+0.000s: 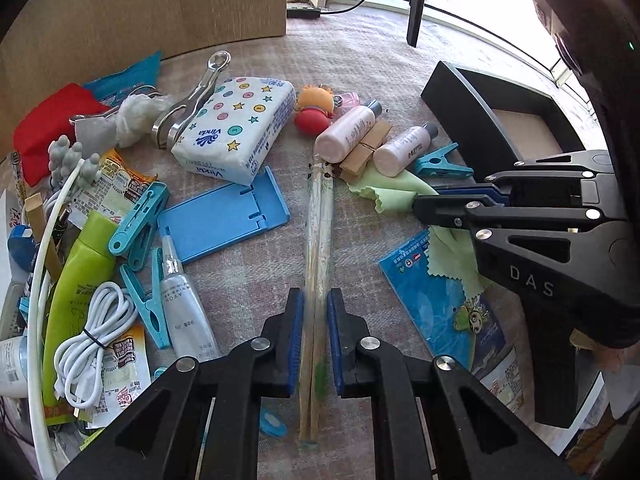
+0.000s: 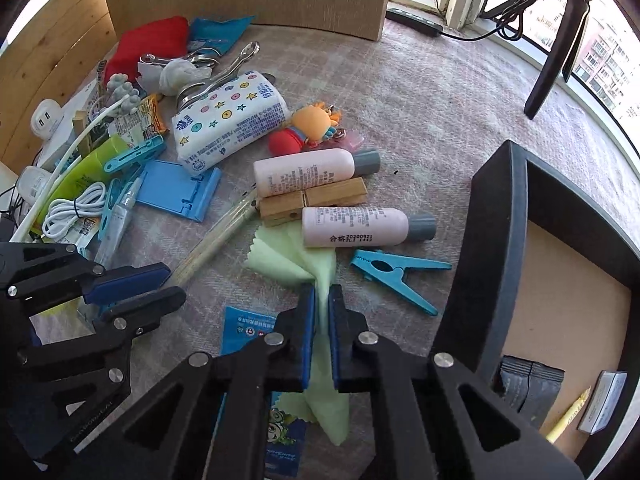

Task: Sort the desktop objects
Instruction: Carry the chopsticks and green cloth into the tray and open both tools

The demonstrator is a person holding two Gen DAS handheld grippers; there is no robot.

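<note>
My left gripper [image 1: 315, 308] is shut on a pair of wrapped chopsticks [image 1: 319, 240] that lie on the cloth-covered table and point toward two pink bottles [image 1: 348, 133]. My right gripper [image 2: 322, 300] is shut on a light green cloth [image 2: 316, 268], which trails from the pink bottles [image 2: 354, 226] back under the jaws. In the left wrist view the right gripper [image 1: 424, 200] comes in from the right over the green cloth [image 1: 384, 192]. In the right wrist view the left gripper [image 2: 168, 284] sits at the left, on the chopsticks [image 2: 218, 236].
A black tray [image 2: 492, 240] stands at the right with dark packets and a yellow pen inside. A tissue pack [image 1: 236, 128], blue phone stand [image 1: 224, 216], blue clothespins [image 2: 394, 274], wooden clothespins [image 2: 312, 200], white cable [image 1: 92, 340], tubes and sachets crowd the left.
</note>
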